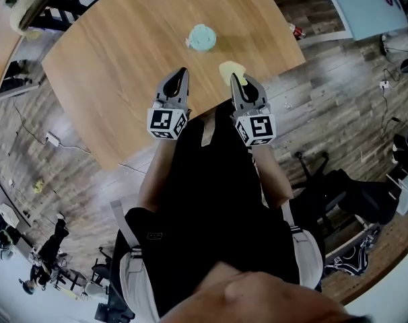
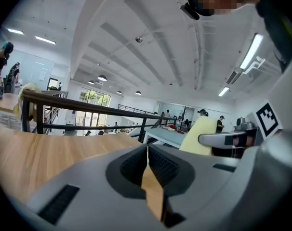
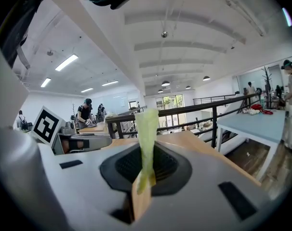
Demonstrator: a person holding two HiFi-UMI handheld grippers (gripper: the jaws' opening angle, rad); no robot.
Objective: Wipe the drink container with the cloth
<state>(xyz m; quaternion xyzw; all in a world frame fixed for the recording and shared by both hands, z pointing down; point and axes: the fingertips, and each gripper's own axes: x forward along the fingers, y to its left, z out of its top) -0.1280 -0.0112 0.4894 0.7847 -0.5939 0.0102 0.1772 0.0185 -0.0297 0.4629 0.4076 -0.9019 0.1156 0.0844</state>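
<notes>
The drink container, a mint-green round thing seen from above, stands on the wooden table beyond both grippers. My right gripper is shut on a pale yellow cloth, which sticks out past its tips near the table's front edge. In the right gripper view the cloth rises upright from the shut right gripper. My left gripper hangs beside it over the table, shut with nothing in it. From the left gripper view the cloth shows at the right. The container is out of both gripper views.
The table's front edge runs just under the grippers, with plank floor around. A black chair stands to my right. A light blue table is at the far right. A dark railing runs behind the table.
</notes>
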